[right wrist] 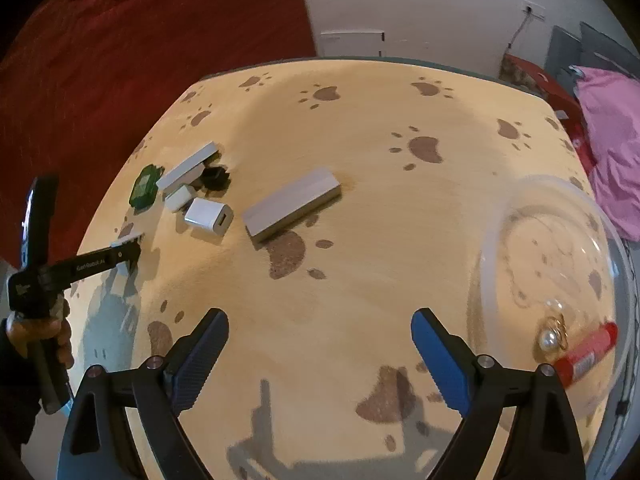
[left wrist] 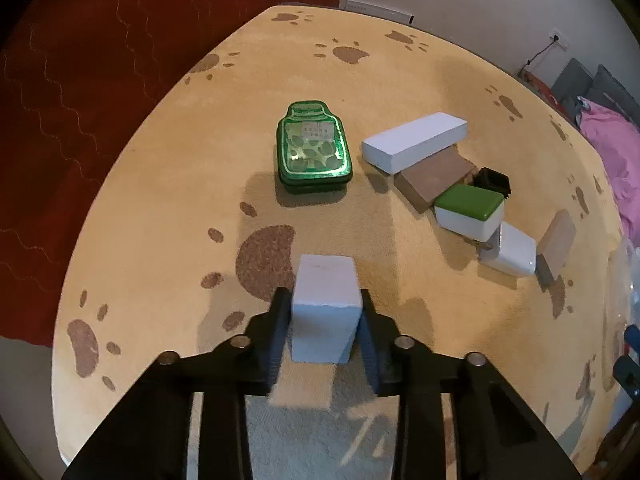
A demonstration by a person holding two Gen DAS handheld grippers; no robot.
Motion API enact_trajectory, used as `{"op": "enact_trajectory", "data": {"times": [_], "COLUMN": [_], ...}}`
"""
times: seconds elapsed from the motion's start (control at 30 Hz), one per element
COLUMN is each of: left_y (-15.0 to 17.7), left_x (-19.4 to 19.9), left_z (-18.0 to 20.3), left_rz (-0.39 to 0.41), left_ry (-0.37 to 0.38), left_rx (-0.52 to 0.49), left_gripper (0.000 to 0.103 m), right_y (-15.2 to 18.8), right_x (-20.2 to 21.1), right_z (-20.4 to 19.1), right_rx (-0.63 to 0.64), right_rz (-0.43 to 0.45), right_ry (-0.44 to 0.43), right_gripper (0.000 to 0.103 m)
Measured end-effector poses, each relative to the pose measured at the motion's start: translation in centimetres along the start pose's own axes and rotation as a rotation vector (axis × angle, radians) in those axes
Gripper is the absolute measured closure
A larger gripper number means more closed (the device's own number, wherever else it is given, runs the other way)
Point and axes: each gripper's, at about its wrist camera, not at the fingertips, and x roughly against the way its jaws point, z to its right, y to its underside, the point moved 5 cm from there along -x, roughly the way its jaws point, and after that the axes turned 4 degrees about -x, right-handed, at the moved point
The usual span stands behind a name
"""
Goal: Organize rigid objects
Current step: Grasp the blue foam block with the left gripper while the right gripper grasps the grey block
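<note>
Left wrist view: left gripper clamped on an upright white block standing on the paw-print tablecloth.
Beyond, left to right, lie a green tin, then a jumble of white and brown blocks. Right wrist view: right gripper gapes empty above the cloth, a clear bowl to its right.

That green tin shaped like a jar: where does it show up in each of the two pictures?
Left wrist view: the green tin lies flat just above the picture's middle, left of the long white block.
Right wrist view: the green tin is small, far at the left, left of the same white block.
Shared landmark: the long white block beside it, on the paw-print cloth.
</note>
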Motion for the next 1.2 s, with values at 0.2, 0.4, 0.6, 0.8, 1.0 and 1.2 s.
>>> {"op": "enact_trajectory", "data": {"times": [0.2,0.4,0.6,0.8,1.0,1.2], "left_y": [0.2,0.7,1.5,2.4,2.9,3.2], "left_x": [0.8,2.5,3.9,5.0,5.4,5.6], "left_z": [-0.3,-0.8,-1.2,-1.1,-0.9,-0.3], "left_rz": [0.010,0.027,0.034,0.041,0.040,0.037], "left_ry": [0.014,0.023,0.022,0.018,0.010,0.011], "left_rx": [-0.001,0.014,0.022,0.022,0.020,0.013], "left_gripper": [0.073,0.073,0.073,0.073,0.073,0.073], "right_y": [-1.2,-3.1,-5.0,-6.4,-7.1,-6.9], "right_x": [-2.3,-4.9,-7.3,-9.0,-10.2,-10.5], "right_z": [-1.6,-2.9,-3.9,-3.6,-3.3,-3.5], "right_rx": [0.107,0.228,0.319,0.332,0.321,0.340], "right_rz": [-0.009,-0.012,-0.016,-0.033,-0.065,-0.049], "right_ry": [0.011,0.031,0.034,0.015,-0.035,-0.016], "right_gripper": [0.002,0.000,0.000,0.000,0.000,0.002]}}
